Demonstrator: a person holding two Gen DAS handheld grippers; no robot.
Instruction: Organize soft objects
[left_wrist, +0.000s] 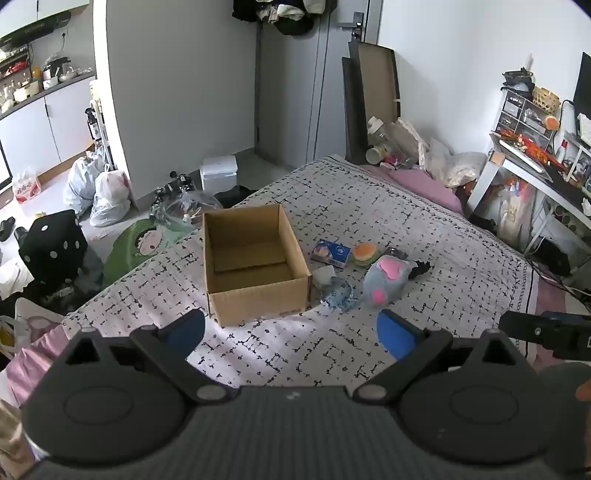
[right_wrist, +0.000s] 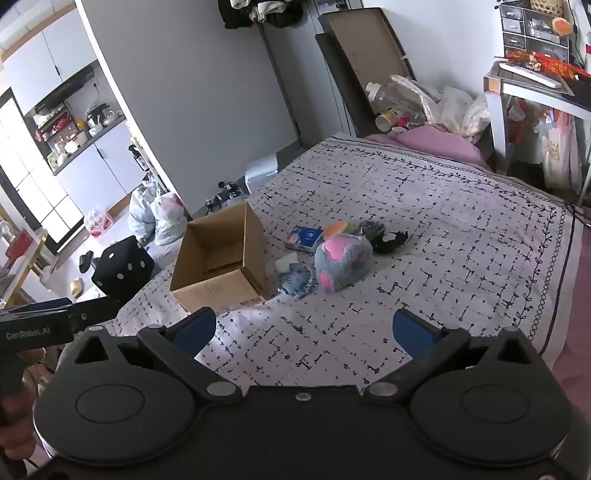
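Note:
An open, empty cardboard box (left_wrist: 255, 266) (right_wrist: 221, 258) stands on the patterned bedspread (left_wrist: 424, 229) (right_wrist: 443, 221). To its right lies a cluster of soft things: a grey-and-pink plush (left_wrist: 386, 279) (right_wrist: 341, 264), a blue crumpled cloth toy (left_wrist: 338, 293) (right_wrist: 295, 282), a burger-shaped toy (left_wrist: 365, 253) (right_wrist: 338, 228), a blue packet (left_wrist: 330, 253) (right_wrist: 304, 236) and a black item (left_wrist: 419, 267) (right_wrist: 386, 238). My left gripper (left_wrist: 291, 332) is open and empty, held above the bed near the box's front. My right gripper (right_wrist: 304, 328) is open and empty, in front of the cluster.
The bed's left edge drops to a cluttered floor with a black dotted cube (left_wrist: 55, 247), plastic bags (left_wrist: 107, 199) and a white bin (left_wrist: 218, 171). Pillows and bags (left_wrist: 424, 155) lie at the bed's head. A desk (left_wrist: 535, 173) stands at right.

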